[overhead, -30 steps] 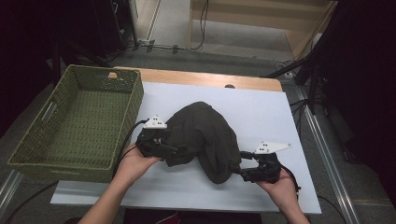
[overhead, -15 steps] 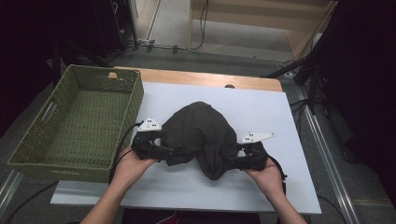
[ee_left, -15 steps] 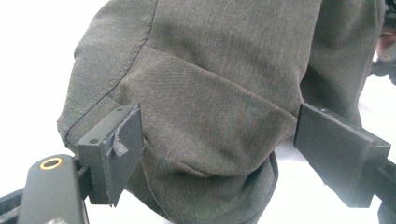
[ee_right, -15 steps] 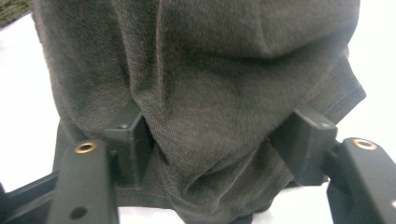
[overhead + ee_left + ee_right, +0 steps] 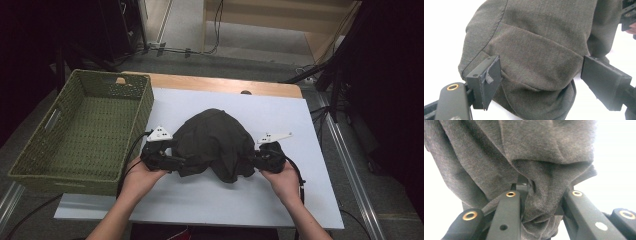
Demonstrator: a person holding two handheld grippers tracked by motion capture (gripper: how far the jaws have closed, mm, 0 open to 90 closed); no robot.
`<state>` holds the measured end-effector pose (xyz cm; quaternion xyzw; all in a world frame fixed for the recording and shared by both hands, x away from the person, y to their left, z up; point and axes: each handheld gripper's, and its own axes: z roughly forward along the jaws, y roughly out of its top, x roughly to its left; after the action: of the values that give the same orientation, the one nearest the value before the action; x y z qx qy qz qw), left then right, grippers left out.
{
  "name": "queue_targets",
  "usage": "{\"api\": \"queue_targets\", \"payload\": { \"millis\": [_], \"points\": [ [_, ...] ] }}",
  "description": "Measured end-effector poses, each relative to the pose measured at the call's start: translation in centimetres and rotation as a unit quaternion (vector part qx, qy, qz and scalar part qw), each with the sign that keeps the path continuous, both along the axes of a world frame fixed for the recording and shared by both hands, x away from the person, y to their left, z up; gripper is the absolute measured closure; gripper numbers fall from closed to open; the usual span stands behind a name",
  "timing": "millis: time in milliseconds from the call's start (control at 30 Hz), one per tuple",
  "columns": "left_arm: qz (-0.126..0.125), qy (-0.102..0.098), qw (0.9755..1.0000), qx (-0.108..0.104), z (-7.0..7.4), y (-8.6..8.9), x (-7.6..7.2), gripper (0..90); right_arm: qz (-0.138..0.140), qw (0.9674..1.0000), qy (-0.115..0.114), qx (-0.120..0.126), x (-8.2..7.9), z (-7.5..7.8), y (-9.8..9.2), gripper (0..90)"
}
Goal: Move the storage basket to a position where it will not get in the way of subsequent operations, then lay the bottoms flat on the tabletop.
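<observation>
Here, dark garment (image 5: 215, 145) between left gripper (image 5: 172, 161) and right gripper (image 5: 256, 159).

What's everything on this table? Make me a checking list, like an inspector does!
Surface: white board lying on a wooden table.
Job's things: dark grey cloth, bunched in a mound in the middle of the board.
Clutter: green woven basket at the left, its floor bare.
Grippers: left gripper open, jaws wide either side of the cloth's edge; right gripper has just been closing, a fold of cloth bunched between its jaws.
Cables: a black cable trails from the left gripper; more cables on the floor beyond the table.
Surroundings: dark stands and wooden furniture behind; metal rails along the table sides.
</observation>
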<state>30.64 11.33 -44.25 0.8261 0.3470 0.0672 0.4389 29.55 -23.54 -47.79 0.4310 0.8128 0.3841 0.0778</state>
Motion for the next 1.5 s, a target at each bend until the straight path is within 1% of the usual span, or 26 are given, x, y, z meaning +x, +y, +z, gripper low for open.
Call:
{"api": "queue_targets", "payload": {
  "millis": [133, 233, 400, 467, 600, 700, 900, 967, 1100, 1200, 1400, 1500],
  "points": [
    [0.001, 0.0, 1.0, 0.004, -0.1, 0.0, 0.0, 17.5, -0.009, 0.9999, -0.002, -0.006, 0.4, 0.5, -0.5, 74.3],
    [0.003, 0.001, 1.0, 0.0, 0.0, 0.1, 0.1, 17.5, -0.02, 0.9998, -0.006, -0.008, 1.0, 0.8, -1.0, 74.6],
    [0.0, 0.004, 1.0, 0.001, -0.1, 0.0, 0.1, 17.5, -0.04, 0.9992, -0.008, 0.0, 2.0, 1.1, -1.9, 75.1],
    [0.0, 0.003, 1.0, 0.001, -0.2, 0.0, 0.1, 17.5, -0.045, 0.999, -0.006, 0.0, 2.1, 1.3, -2.2, 75.4],
    [0.001, 0.005, 1.0, 0.0, -0.2, 0.0, 0.1, 17.5, -0.051, 0.9986, -0.012, 0.0, 2.0, 1.8, -2.8, 75.8],
    [0.001, 0.005, 1.0, 0.002, -0.3, 0.0, 0.1, 17.5, -0.057, 0.9983, -0.012, 0.0, 2.1, 2.0, -3.4, 76.0],
    [0.003, 0.006, 1.0, 0.0, -0.4, 0.0, 0.1, 17.5, -0.075, 0.9971, -0.009, -0.001, 2.3, 2.1, -4.8, 76.3],
    [0.002, 0.008, 1.0, 0.003, -0.4, 0.0, 0.2, 17.5, -0.086, 0.9963, -0.008, -0.001, 2.4, 2.2, -5.4, 76.3],
    [0.003, 0.01, 0.9999, -0.003, -0.3, 0.0, 0.3, 17.4, -0.097, 0.9953, -0.005, -0.001, 2.3, 2.2, -6.9, 76.3],
    [0.004, 0.011, 0.9999, 0.002, -0.4, 0.0, 0.3, 17.4, -0.105, 0.9945, -0.001, -0.003, 2.3, 2.2, -8.0, 76.2],
    [0.006, 0.013, 0.9999, 0.003, -0.6, -0.1, 0.4, 17.4, -0.128, 0.9917, 0.012, 0.001, 2.2, 1.7, -10.0, 76.0],
    [0.006, 0.014, 0.9999, 0.006, -0.7, -0.2, 0.5, 17.4, -0.126, 0.9919, 0.017, 0.006, 2.2, 1.2, -10.3, 75.3]
  ]
}}
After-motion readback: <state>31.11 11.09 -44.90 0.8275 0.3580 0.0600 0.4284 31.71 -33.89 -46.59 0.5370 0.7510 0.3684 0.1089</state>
